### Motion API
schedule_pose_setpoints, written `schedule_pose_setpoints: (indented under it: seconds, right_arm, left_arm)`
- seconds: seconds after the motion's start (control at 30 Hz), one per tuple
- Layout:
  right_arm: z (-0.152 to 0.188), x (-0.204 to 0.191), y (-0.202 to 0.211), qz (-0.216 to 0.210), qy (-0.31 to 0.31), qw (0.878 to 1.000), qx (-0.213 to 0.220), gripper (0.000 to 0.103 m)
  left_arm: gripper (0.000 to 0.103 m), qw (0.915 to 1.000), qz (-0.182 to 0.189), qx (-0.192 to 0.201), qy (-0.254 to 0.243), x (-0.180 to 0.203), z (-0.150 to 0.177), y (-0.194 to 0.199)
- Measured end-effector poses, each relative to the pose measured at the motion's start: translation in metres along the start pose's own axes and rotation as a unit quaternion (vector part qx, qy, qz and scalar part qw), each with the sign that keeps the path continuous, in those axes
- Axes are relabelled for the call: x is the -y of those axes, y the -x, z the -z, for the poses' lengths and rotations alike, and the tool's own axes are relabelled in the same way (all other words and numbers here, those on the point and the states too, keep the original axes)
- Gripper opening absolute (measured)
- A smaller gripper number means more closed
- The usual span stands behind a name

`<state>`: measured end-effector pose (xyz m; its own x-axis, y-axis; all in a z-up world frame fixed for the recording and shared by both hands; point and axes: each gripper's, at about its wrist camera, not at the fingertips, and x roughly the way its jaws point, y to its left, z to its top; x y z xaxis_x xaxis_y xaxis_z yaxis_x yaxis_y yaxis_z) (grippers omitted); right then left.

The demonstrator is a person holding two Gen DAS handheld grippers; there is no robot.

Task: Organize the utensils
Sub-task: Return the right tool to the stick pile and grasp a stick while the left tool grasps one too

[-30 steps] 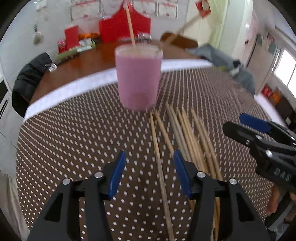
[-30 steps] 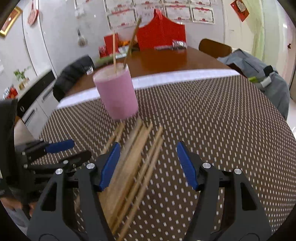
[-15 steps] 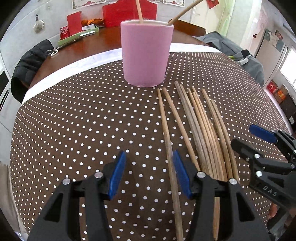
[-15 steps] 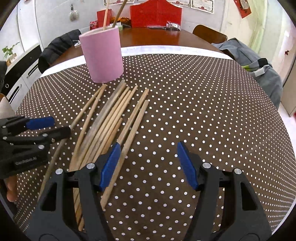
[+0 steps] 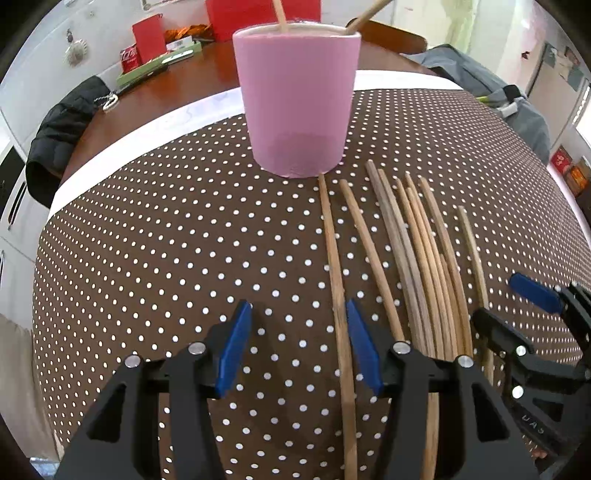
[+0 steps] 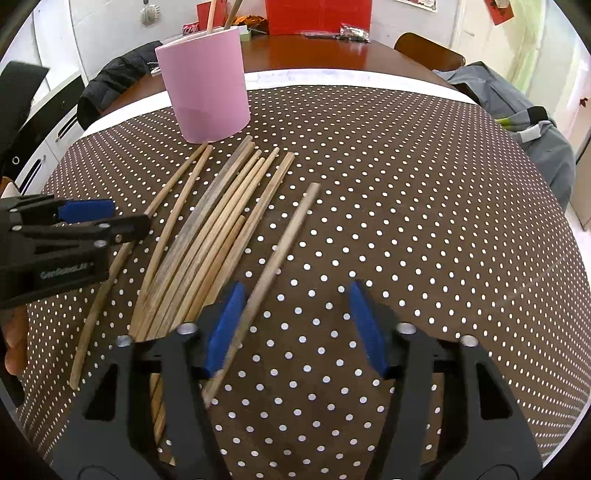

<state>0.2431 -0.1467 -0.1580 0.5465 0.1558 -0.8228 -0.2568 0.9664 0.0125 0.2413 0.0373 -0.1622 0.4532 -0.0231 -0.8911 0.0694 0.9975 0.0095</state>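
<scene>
A pink cup (image 5: 297, 103) stands on the dotted tablecloth with two chopsticks in it; it also shows in the right wrist view (image 6: 205, 83). Several wooden chopsticks (image 5: 417, 258) lie side by side in front of it, also in the right wrist view (image 6: 218, 229). My left gripper (image 5: 295, 339) is open, low over the cloth, with the leftmost chopstick (image 5: 334, 258) by its right finger. My right gripper (image 6: 295, 325) is open, with the rightmost chopstick (image 6: 284, 243) lying just inside its left finger.
The brown dotted tablecloth (image 6: 424, 221) covers a round wooden table (image 6: 332, 51). A black jacket (image 5: 59, 129) and a grey bag (image 6: 517, 110) hang at the table's sides. Red boxes (image 6: 317, 14) stand at the far edge.
Both grippers have dropped lower and closer to the chopsticks. The rightmost chopstick has shifted away from the bundle and now lies at my right gripper's left finger.
</scene>
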Motion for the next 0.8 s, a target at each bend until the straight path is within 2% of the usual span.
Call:
schedule_pose_setpoints:
  seconds: [0.03,0.2,0.27,0.37,0.43,0.5,0.8]
  right_arm:
    - [-0.002,0.0,0.0,-0.003,0.0,1.0,-0.002,0.033]
    - [-0.009,0.007,-0.005,-0.018,-0.003,1.0,-0.007,0.025]
    - [-0.011,0.01,-0.006,-0.028,-0.005,1.0,-0.008,0.019]
    - [-0.014,0.015,-0.008,-0.053,-0.011,0.998,-0.014,0.013]
    - [-0.015,0.016,-0.01,-0.068,-0.015,0.997,-0.019,0.007]
    - [-0.018,0.02,-0.013,-0.089,-0.021,0.996,-0.024,0.006]
    - [-0.03,0.028,-0.013,-0.135,-0.032,0.99,-0.017,0.006]
  left_arm:
    - [0.053,1.0,-0.001,-0.002,0.003,0.0,-0.001,-0.001]
    - [0.052,1.0,-0.006,-0.002,0.005,0.003,0.0,-0.002]
    - [0.047,1.0,-0.005,0.001,0.006,0.004,0.0,-0.001]
    - [0.034,1.0,-0.003,0.001,0.002,0.006,0.001,0.0]
    - [0.018,1.0,0.001,-0.001,0.002,0.006,0.001,0.001]
    - [0.007,1.0,0.005,-0.004,0.005,0.006,0.0,0.001]
    - [0.006,0.9994,0.02,0.006,0.028,0.0,0.006,0.005]
